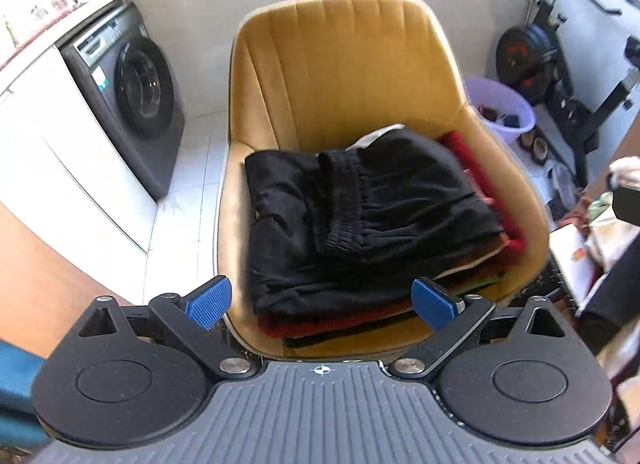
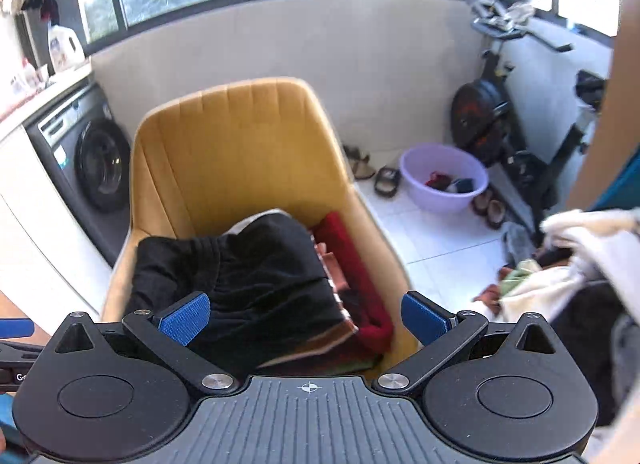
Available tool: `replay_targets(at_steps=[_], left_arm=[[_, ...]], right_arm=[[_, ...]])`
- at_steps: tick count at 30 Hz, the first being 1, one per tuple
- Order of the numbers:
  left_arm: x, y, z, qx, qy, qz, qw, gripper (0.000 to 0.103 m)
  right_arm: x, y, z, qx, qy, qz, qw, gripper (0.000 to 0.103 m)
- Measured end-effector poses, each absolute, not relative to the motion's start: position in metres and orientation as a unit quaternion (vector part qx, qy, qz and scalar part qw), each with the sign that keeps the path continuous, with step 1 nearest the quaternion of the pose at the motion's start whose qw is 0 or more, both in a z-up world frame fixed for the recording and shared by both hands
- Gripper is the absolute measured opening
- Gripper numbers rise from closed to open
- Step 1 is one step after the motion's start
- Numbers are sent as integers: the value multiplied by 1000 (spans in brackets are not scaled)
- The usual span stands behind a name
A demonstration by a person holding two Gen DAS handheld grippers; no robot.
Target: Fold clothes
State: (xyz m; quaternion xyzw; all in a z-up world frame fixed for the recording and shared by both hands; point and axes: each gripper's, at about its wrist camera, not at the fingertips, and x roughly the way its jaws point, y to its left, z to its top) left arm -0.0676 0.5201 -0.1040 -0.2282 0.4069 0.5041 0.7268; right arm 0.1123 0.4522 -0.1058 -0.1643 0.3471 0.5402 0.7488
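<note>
On a yellow chair (image 1: 332,64), folded black trousers (image 1: 352,216) top a clothes stack (image 1: 496,232); both grippers' fingers (image 1: 210,302) (image 2: 186,318) spread wide, grasping nothing.

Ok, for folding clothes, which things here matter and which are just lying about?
Part of the job:
black garment
folded stack under it
yellow chair
unfolded pale laundry
left gripper, right gripper, both open and empty

Just lying about:
washing machine
purple basin
exercise bike
sandals

Yellow chair (image 1: 340,64) in the middle. Dark washing machine (image 1: 132,92) on the left, w/ a white jug (image 2: 64,46) on the surface above it. Purple tub (image 2: 444,176) on the tile floor (image 2: 432,240), slippers (image 2: 490,210) just beside it. Exercise bike (image 2: 492,120) by the wall.
</note>
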Motion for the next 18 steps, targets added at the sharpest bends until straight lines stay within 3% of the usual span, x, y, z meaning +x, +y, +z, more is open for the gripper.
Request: replay_targets(at_steps=[13,18], left_arm=[[-83,403,-50,-261,364,527,722,98],[-68,329,-56,-211,373,582,691,98]], right_arm=[[110,329,-38,-167,324,545,755,102],[113,263,-42,-191,331,574,724,102]])
